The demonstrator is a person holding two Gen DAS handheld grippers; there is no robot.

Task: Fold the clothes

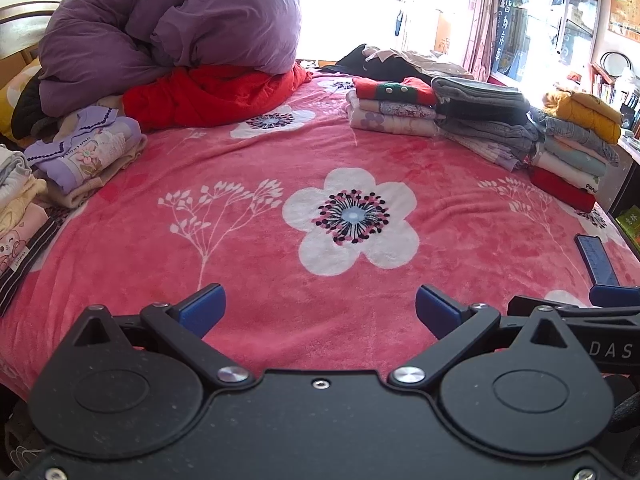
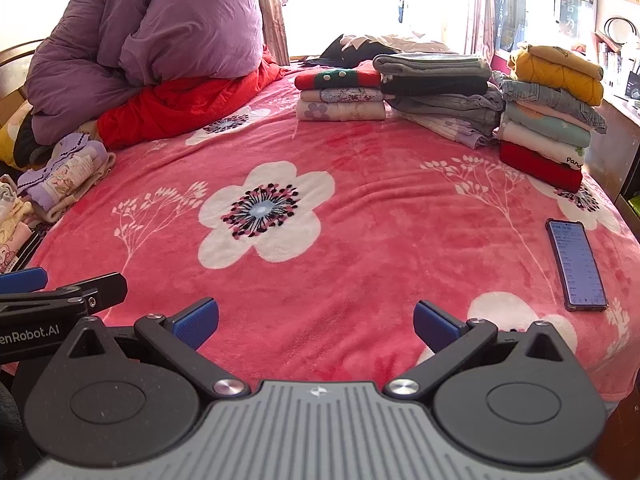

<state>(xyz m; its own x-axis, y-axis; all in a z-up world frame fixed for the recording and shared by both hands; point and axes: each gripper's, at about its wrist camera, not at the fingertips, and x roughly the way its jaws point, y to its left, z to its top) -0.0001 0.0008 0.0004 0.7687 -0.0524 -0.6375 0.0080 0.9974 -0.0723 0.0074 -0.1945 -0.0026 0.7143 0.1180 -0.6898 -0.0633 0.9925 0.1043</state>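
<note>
A pink fleece blanket (image 1: 260, 248) printed with white flowers covers a bed, and its big central flower (image 1: 352, 220) serves as the landmark here; the left gripper (image 1: 320, 312) hovers just in front of that flower with its blue-padded fingers spread wide and nothing between them; the right gripper (image 2: 316, 326) hovers beside it, in front and to the right of the flower, its fingers likewise parted and empty; both seem poised over the bare middle of the bed, probably because that space is kept free as a folding surface. Behind and to the right of the flower stand neat stacks of folded clothes (image 2: 436, 92) (reds, greys, denim, a mustard top), likely set along the edge to stay out of the way; left of the flower lie more folded pieces, topped by a lilac garment (image 1: 88, 148). Behind those stacks, by the bright window, a loose dark and beige heap of unfolded clothes (image 1: 400, 60) appears to be what remains, well apart from both grippers. Behind and left of the flower sits a bundled purple duvet (image 1: 172, 28) on a red quilt (image 1: 212, 96); a phone (image 2: 576, 264) lies right of the flower, screen lit.
</note>
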